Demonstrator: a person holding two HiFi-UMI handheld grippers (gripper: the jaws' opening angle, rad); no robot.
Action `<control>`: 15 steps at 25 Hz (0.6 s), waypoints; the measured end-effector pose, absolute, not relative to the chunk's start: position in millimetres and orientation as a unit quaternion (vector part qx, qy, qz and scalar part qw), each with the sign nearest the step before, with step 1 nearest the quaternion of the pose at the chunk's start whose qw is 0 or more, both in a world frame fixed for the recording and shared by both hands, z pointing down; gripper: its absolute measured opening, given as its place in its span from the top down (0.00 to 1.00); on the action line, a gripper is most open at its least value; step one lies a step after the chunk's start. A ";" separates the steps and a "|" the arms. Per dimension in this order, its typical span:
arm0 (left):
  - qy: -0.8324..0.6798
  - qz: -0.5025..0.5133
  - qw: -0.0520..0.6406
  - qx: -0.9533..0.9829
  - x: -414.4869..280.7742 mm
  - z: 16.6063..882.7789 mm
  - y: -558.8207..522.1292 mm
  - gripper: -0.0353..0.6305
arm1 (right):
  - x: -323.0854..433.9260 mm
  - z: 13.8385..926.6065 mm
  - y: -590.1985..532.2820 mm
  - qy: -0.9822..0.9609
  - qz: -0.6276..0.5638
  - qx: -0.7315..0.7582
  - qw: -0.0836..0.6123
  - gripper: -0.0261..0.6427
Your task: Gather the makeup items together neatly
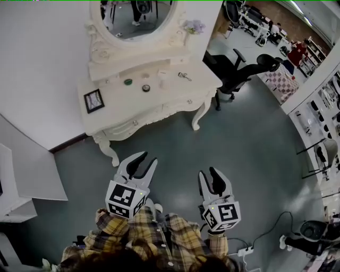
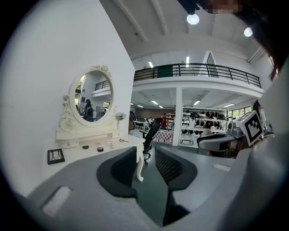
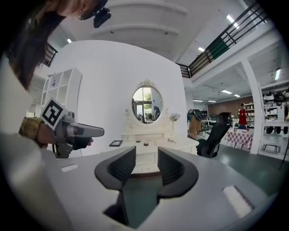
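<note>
The white dressing table with its oval mirror stands well ahead of me on the floor. On its top lie a green round compact, a black round jar, a small white bottle and a silver curler. My left gripper and right gripper hover side by side over the floor, short of the table. Both are open with nothing between the jaws. The left gripper view shows the compact and jar beyond my left gripper. My right gripper faces the table.
A black-framed picture lies at the table's left end. A black office chair stands to the table's right. A white shelf unit is at my left, cables and a device on the floor at right. People are in the far background.
</note>
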State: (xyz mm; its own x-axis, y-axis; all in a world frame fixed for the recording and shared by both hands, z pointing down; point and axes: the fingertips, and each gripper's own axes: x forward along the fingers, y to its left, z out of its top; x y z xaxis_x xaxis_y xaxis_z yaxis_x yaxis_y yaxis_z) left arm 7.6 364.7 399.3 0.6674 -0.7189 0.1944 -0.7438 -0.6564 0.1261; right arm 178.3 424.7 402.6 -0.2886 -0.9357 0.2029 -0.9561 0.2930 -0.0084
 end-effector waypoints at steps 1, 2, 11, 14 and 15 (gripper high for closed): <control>-0.405 0.064 0.099 0.907 9.0 399.3 363.0 0.76 | 180.6 402.9 422.6 -0.801 0.066 0.590 0.078 0.76; -0.407 0.065 0.099 0.906 10.5 399.5 361.1 0.74 | 182.9 403.2 420.3 -0.801 0.069 0.589 0.076 0.74; -0.410 0.081 0.108 0.902 16.1 417.4 323.2 0.62 | 192.8 419.2 383.4 -0.806 0.088 0.581 0.075 0.65; -0.413 0.080 0.108 0.901 18.5 418.2 299.5 0.61 | 198.4 417.9 360.2 -0.804 0.090 0.583 0.073 0.63; -0.413 0.079 0.108 0.901 18.8 418.4 290.3 0.61 | 199.6 418.1 351.7 -0.804 0.092 0.583 0.072 0.63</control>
